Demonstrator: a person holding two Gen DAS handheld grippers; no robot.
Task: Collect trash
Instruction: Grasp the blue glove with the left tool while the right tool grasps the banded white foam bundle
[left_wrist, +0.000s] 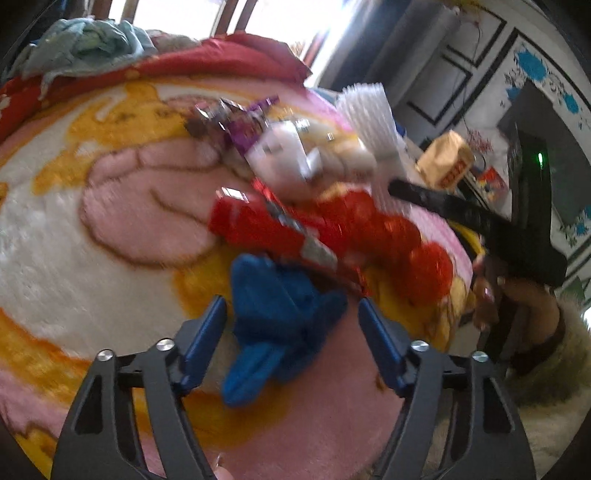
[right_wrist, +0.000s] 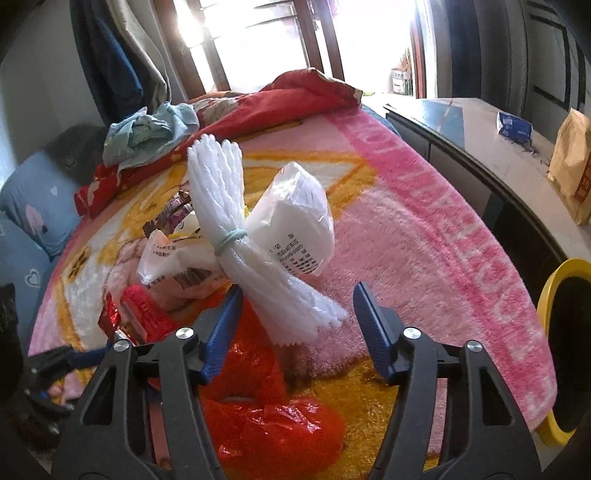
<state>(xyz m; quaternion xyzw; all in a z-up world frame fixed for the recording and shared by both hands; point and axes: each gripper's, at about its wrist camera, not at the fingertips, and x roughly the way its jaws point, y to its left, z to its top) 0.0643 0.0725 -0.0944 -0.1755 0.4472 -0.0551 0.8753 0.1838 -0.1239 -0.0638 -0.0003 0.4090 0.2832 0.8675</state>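
Trash (right_wrist: 229, 236) is piling up on the bed (right_wrist: 388, 240); we're hovering both claws wide apart, left claw (left_wrist: 291, 317) straddling the blue wad (left_wrist: 273, 317), right claw (right_wrist: 295, 306) around foam, so close low.

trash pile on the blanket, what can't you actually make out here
- Left wrist view: the white wrapper and red wrapper are motion-blurred, so no print is readable.
- Left wrist view: whether the open left claw touches the blue crumpled item.
- Right wrist view: the yellow-rimmed bin is cut off by the frame edge.
- Right wrist view: the red plastic bag is partly hidden behind the open right claw.
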